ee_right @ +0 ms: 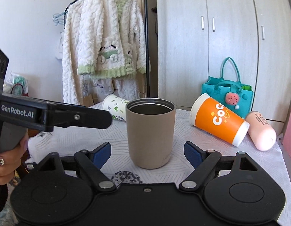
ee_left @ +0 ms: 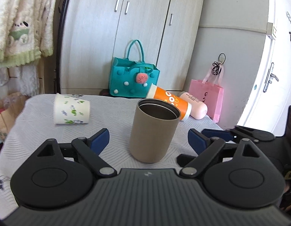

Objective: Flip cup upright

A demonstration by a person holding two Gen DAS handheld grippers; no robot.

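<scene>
On the counter (ee_left: 41, 137), w/ a pale patterned cloth over it, the tan cup (ee_left: 153, 130) stands upright, mouth up, metal lining visible inside. Left gripper (ee_left: 148, 141) is spread wide, blue pads either side of the cup w/o touching it; nothing held. Right gripper (ee_right: 147, 150) likewise released, jaws apart w/ clear gaps to the cup walls on both sides. In the right wrist view the left gripper's body reaches in from the left edge, its tip near the cup's rim, and the person's hand (ee_right: 6, 162) grips its handle at lower left.

Behind the tan cup, 3 more lie on their sides: white paper cup w/ green print (ee_left: 71, 111) to the left rear, orange cup (ee_left: 169, 101) w/ white ends just behind & to the right, pink bottle (ee_left: 195, 104) touching or just beside the orange one.

Past the counter's far edge: teal felt bag (ee_left: 134, 79) w/ pom-poms against the grey wardrobe (ee_left: 145, 28), pink gift bag (ee_left: 207, 96) further right. Fluffy white & green cardigan (ee_right: 107, 41) hangs on a rack to the left of the wardrobe. White door (ee_left: 273, 66) w/ lever handle at far right in the left wrist view.
</scene>
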